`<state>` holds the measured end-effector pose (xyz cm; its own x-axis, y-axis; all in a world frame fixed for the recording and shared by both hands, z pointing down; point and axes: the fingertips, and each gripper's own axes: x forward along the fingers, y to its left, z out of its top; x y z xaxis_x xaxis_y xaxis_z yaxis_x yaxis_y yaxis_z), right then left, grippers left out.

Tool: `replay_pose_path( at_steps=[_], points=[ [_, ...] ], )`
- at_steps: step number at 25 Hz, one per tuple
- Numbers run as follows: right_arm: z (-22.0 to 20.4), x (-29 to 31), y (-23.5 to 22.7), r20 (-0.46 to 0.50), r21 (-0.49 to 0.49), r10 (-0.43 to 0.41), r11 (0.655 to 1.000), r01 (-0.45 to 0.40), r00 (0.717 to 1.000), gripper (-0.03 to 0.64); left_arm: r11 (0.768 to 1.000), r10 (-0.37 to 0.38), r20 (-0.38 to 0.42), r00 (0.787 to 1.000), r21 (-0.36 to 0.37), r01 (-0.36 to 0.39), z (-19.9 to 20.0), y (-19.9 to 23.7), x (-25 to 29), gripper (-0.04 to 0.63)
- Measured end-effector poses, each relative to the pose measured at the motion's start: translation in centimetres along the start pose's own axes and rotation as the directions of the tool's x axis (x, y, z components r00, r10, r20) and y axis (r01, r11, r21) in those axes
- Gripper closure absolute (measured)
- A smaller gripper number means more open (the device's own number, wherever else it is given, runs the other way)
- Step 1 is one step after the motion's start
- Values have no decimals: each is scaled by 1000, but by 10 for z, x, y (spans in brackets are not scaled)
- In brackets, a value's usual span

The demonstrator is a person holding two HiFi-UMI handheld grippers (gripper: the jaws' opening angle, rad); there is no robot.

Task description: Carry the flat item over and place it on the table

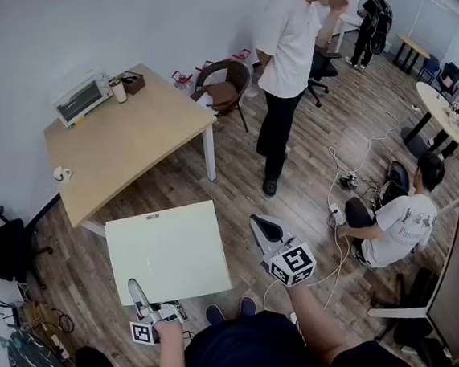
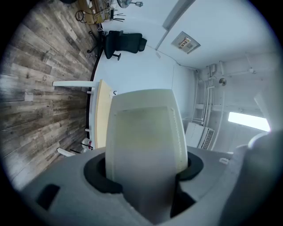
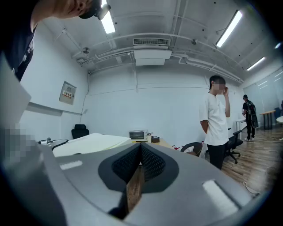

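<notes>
A flat pale board (image 1: 168, 253) hangs level above the wooden floor, and my left gripper (image 1: 136, 290) is shut on its near edge. In the left gripper view the board (image 2: 146, 128) fills the space between the jaws and stretches away from my left gripper (image 2: 146, 164). The light wooden table (image 1: 128, 140) stands just beyond the board's far edge. To the right of the board my right gripper (image 1: 263, 225) is shut and holds nothing. In the right gripper view my right gripper (image 3: 140, 149) has its ribbed pads pressed together, with the board (image 3: 90, 143) on its left.
A toaster oven (image 1: 81, 96), a cup (image 1: 118, 90) and a small box (image 1: 133, 82) sit at the table's far end. A chair (image 1: 224, 82) and a standing person (image 1: 289, 52) are right of the table. Another person (image 1: 395, 223) sits on the floor among cables (image 1: 342, 180).
</notes>
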<state>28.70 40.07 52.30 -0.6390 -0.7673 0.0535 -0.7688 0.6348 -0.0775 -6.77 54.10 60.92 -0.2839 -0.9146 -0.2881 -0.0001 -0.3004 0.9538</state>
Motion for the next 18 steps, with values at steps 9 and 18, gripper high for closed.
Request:
replay_pose_path(
  at_steps=[9, 18],
  points=[
    [-8, -20, -22, 25, 13, 21, 1000, -21, 999, 607, 1000, 5, 11, 1000, 1, -5, -34, 5, -14, 307],
    [-14, -15, -35, 23, -6, 41, 999, -41, 999, 609, 999, 24, 68, 997, 27, -26, -37, 9, -33, 307]
  ],
)
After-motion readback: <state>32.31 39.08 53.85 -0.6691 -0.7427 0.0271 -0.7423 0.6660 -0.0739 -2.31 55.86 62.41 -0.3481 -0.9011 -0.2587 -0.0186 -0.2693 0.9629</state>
